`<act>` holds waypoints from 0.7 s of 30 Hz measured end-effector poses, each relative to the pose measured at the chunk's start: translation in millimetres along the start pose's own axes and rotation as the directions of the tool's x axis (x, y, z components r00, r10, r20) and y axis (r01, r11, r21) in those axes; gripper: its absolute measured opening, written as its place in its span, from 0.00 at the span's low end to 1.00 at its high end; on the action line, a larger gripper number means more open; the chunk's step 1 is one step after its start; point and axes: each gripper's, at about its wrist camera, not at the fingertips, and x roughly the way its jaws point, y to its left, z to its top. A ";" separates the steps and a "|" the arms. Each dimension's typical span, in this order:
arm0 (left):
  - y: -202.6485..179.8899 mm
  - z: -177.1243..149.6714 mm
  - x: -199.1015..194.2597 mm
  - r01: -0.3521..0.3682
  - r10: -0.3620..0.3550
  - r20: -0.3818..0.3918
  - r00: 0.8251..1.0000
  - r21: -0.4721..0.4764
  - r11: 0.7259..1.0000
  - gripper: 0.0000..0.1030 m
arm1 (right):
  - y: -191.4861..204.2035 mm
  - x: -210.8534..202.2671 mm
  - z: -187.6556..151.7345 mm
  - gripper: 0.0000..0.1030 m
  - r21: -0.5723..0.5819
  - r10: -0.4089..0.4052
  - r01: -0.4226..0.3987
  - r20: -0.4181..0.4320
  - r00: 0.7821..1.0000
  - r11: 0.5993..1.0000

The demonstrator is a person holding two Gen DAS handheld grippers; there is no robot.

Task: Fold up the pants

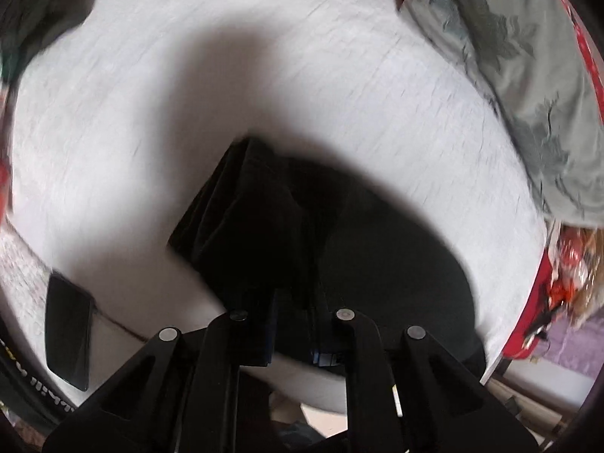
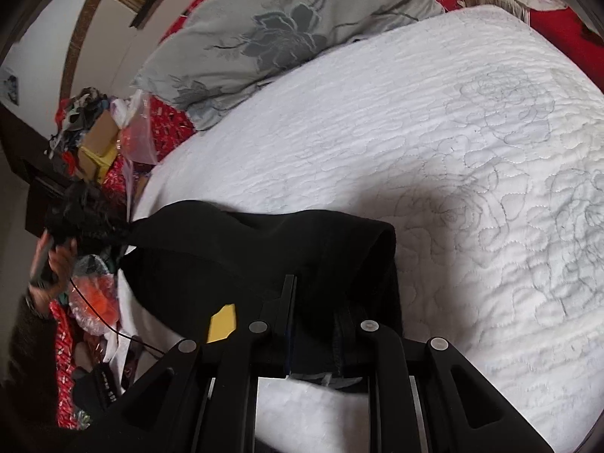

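Black pants (image 1: 264, 219) lie bunched on a white quilted bed cover (image 1: 264, 56). Seen from the left wrist, my left gripper (image 1: 294, 313) points steeply down, its jaws nearly together with black cloth pinched between them. In the right wrist view the pants (image 2: 234, 249) form a raised fold, and my right gripper (image 2: 315, 302) is shut on the near edge of the cloth. A taut corner of the pants runs off to the left, toward a person's hand (image 2: 56, 260) holding the other gripper.
A black phone (image 1: 68, 321) lies on the bed's left edge. A grey floral pillow (image 2: 271, 26) rests at the head of the bed. Red cloth, plastic bags and a cardboard box (image 2: 98, 143) crowd the bedside. The white cover (image 2: 453, 151) stretches away on the right.
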 end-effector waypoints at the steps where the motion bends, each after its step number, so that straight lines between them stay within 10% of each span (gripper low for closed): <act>1: 16.5 -10.1 10.3 -0.001 0.001 -0.017 1.000 -0.011 1.000 0.11 | 0.6 -2.6 -4.0 0.17 -0.002 0.002 -0.002 -0.002 1.000 1.000; 6: 75.3 -15.4 38.6 0.117 -0.126 -0.049 0.991 -0.161 0.980 0.11 | -12.0 2.7 -27.0 0.17 0.031 -0.068 0.069 -0.055 0.996 0.997; 10: 71.4 -22.6 -1.3 0.164 -0.158 0.096 0.983 -0.057 0.985 0.13 | -15.8 -14.1 -27.1 0.18 0.085 -0.056 0.056 -0.003 0.998 0.995; 14: 64.6 -28.6 -17.3 0.225 -0.226 0.130 0.966 0.017 0.974 0.29 | -18.9 -28.3 -24.0 0.57 0.130 -0.053 0.046 0.048 0.997 0.990; 21: 61.0 -29.6 -4.1 0.318 -0.313 0.103 0.944 -0.036 0.947 0.38 | -6.7 -0.4 -21.8 0.59 0.118 -0.081 0.078 0.017 0.997 0.990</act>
